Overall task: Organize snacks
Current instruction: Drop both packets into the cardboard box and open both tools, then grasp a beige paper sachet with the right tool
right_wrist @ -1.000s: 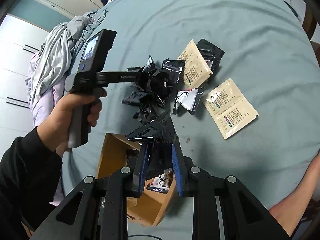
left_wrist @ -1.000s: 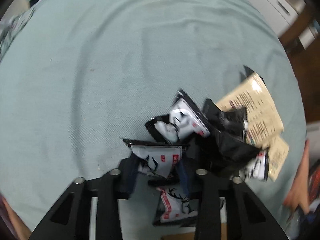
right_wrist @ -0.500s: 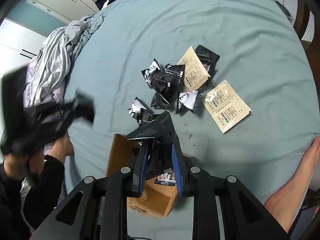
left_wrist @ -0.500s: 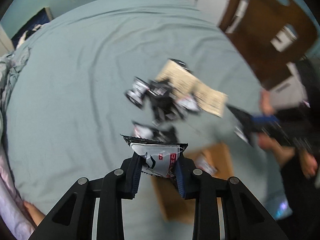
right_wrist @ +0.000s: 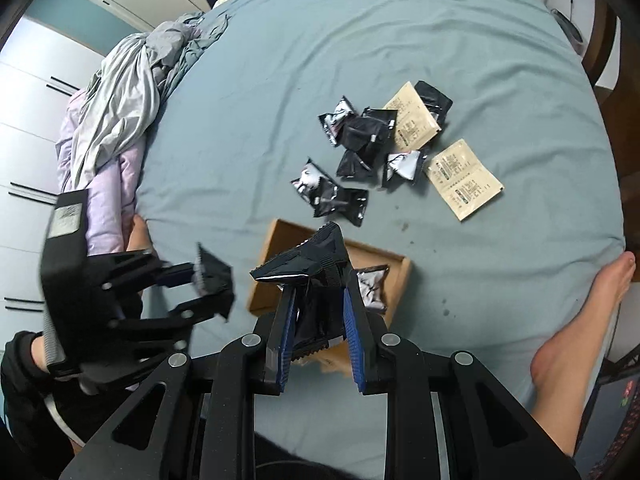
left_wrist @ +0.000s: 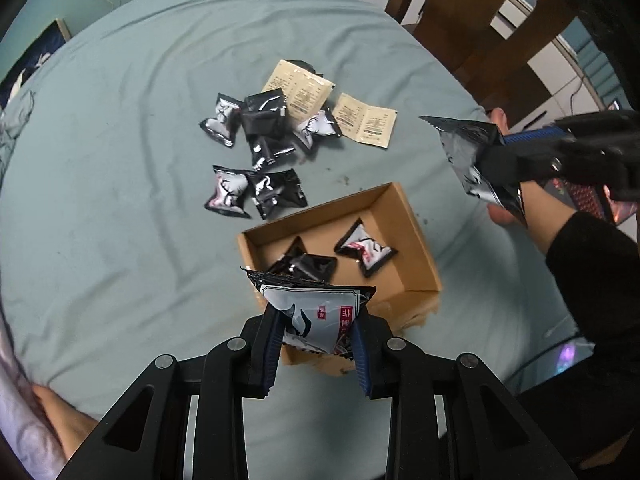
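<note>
An open cardboard box (left_wrist: 416, 232) lies on the blue-green bed sheet with a black packet (left_wrist: 306, 266) and a white packet (left_wrist: 366, 250) inside. My left gripper (left_wrist: 317, 316) hangs over the box's near end. A white snack packet (left_wrist: 308, 300) with red print is still pinched between its pads, though the jaws are opening. My right gripper (right_wrist: 318, 308) is shut on a black snack packet (right_wrist: 312, 264) above the box (right_wrist: 272, 248); the left wrist view shows it at the right (left_wrist: 508, 160). Several loose black and white packets (left_wrist: 264, 124) lie beyond the box.
Two beige sachets (left_wrist: 300, 88) (left_wrist: 366, 124) lie beside the loose pile. Crumpled grey and lilac bedding (right_wrist: 120, 96) is heaped at the bed's left side. Dark wooden furniture (left_wrist: 480, 20) stands past the far edge. A bare foot (right_wrist: 580, 320) rests at the right edge.
My left gripper lifted the white packet off the pile and carried it back over the box. My right gripper rose a little, still holding its black packet.
</note>
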A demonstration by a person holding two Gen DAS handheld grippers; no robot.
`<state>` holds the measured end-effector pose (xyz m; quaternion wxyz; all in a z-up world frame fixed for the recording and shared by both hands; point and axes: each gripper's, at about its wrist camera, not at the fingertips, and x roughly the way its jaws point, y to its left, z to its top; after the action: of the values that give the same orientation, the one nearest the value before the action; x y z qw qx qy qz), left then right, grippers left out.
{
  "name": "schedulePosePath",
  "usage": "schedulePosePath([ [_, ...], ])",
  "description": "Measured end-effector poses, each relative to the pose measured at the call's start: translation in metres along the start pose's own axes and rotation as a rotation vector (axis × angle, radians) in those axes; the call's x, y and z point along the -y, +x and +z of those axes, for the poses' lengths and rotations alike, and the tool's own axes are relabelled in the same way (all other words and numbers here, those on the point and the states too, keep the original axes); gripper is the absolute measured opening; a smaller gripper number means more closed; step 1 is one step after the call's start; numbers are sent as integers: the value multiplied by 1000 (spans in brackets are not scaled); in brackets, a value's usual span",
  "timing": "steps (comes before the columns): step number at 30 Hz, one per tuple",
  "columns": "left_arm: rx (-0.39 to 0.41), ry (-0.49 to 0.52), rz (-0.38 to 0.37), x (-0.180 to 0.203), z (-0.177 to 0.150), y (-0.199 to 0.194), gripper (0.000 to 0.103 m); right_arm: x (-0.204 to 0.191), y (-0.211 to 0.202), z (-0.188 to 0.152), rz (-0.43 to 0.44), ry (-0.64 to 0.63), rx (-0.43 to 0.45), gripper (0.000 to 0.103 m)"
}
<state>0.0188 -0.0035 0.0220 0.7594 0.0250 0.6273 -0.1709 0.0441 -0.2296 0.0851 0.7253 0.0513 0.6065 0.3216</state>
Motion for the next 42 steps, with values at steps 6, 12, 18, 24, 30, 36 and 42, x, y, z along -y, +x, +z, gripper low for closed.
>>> schedulePosePath([
  [6,24,-42,28,-4,4,1,84,-9,11,5,-59,20,-20,22],
  [12,57,-149,18,-29,6,-12,84,-29,20,3,-81,-28,-45,22],
  [18,70,-194,56,-46,2,-14,84,-32,52,-1,-99,-84,-170,22],
  [24,74,-186,63,-47,3,-15,84,-41,69,2,-91,-99,-229,23],
  [30,66,-165,64,-41,4,-13,84,-36,71,2,-129,-78,-186,55],
  [36,48,-155,71,-40,1,-12,84,-16,67,3,-172,31,-153,67],
  [42,51,-162,68,-42,0,-14,84,0,60,8,-192,132,-120,67],
])
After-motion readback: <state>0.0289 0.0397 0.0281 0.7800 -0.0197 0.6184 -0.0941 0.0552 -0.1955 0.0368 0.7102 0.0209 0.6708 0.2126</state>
